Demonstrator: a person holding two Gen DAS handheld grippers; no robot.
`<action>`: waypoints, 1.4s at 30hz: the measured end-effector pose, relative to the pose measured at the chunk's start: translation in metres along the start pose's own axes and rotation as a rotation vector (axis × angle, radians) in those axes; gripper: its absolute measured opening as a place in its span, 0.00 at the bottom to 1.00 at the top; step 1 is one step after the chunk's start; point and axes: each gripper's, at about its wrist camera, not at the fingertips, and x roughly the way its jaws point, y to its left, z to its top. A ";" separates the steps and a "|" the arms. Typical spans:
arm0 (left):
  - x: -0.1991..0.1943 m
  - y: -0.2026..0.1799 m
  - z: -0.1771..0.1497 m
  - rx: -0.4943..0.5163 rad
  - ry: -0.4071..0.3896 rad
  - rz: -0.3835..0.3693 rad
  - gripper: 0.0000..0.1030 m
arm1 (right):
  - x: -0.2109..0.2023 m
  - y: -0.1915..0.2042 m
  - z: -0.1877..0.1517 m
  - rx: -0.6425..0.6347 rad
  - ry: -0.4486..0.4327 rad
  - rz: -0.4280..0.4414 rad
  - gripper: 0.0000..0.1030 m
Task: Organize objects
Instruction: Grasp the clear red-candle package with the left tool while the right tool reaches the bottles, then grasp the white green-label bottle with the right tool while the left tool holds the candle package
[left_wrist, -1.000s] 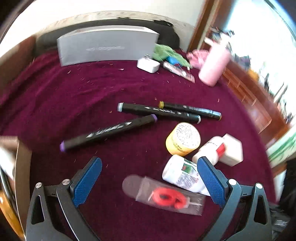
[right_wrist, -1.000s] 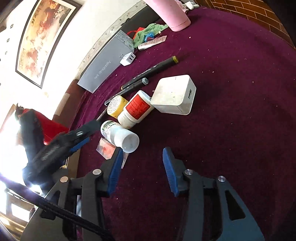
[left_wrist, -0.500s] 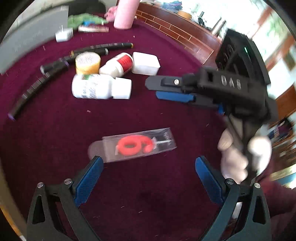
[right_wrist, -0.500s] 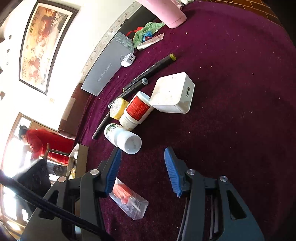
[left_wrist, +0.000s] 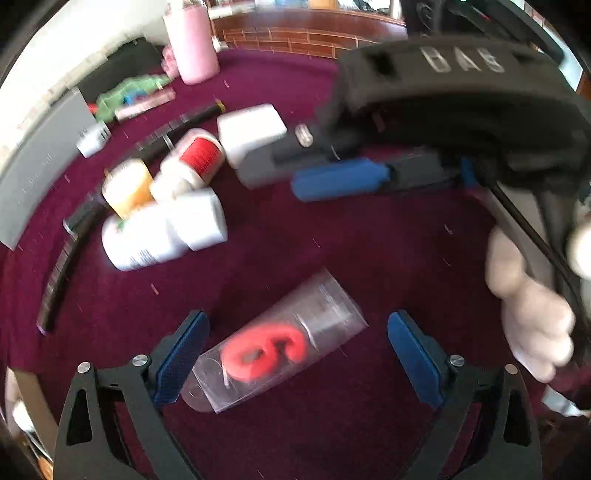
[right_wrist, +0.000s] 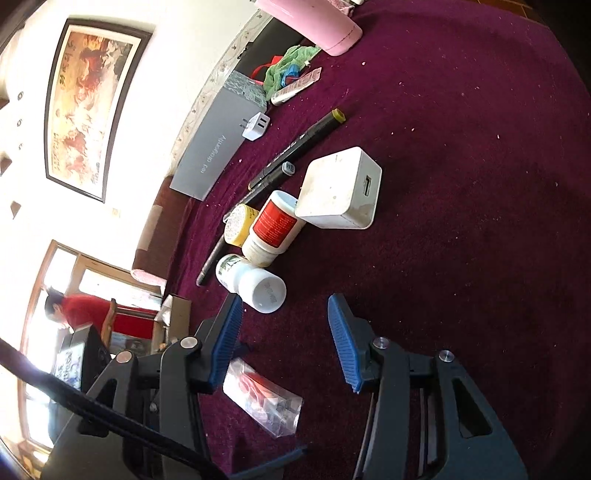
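Closing left tongs now straddle, seemingly untouched, clear candle packet; right tongs gape empty.

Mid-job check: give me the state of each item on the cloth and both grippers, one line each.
left gripper: jaws closing, pads not yet touching the packet between them
candle packet: lying flat, sealed
right gripper: part open, empty
white-capped bottle: on its side, capped
red-label bottle: on its side, against the charger
yellow jar: tipped over
white charger: resting on the cloth, unplugged
pink bottle: upright
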 end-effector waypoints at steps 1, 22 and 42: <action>-0.005 -0.001 -0.005 -0.005 -0.004 0.000 0.78 | 0.000 -0.001 0.000 0.004 0.000 0.005 0.45; -0.033 0.006 -0.039 -0.237 -0.120 0.049 0.22 | 0.002 0.004 -0.001 -0.046 0.000 -0.034 0.45; -0.078 0.061 -0.147 -0.556 -0.212 0.138 0.23 | 0.061 0.132 -0.013 -0.650 0.096 -0.468 0.50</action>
